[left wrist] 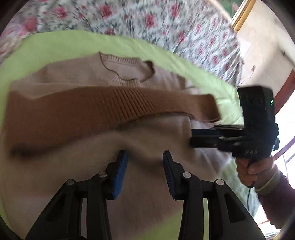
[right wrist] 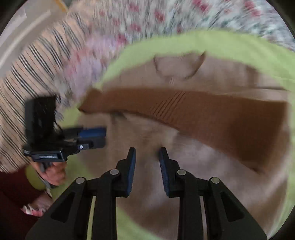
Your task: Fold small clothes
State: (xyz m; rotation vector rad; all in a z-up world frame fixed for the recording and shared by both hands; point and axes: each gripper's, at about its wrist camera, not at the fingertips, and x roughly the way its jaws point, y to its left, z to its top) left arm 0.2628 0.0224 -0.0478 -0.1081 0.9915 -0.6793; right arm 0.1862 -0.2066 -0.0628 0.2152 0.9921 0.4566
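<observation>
A small beige knit sweater (left wrist: 147,133) (right wrist: 184,166) lies on a lime green cloth (left wrist: 55,46) (right wrist: 221,44), neckline (left wrist: 127,72) at the far side. Its brown ribbed hem band (left wrist: 92,114) (right wrist: 221,120) lies folded up across the chest. My left gripper (left wrist: 145,157) (right wrist: 104,136) hovers over the doubled lower part, jaws apart, nothing pinched between the blue pads. My right gripper (right wrist: 147,153) (left wrist: 191,138) is also open over the same folded part, near the sweater's right edge in the left wrist view. Both views are motion-blurred.
A floral bedspread (left wrist: 147,18) (right wrist: 166,14) surrounds the green cloth. Striped fabric (right wrist: 27,73) lies to the left in the right wrist view. A person's hands (left wrist: 252,169) (right wrist: 55,173) grip the handles. A pale wall (left wrist: 267,55) stands at the right.
</observation>
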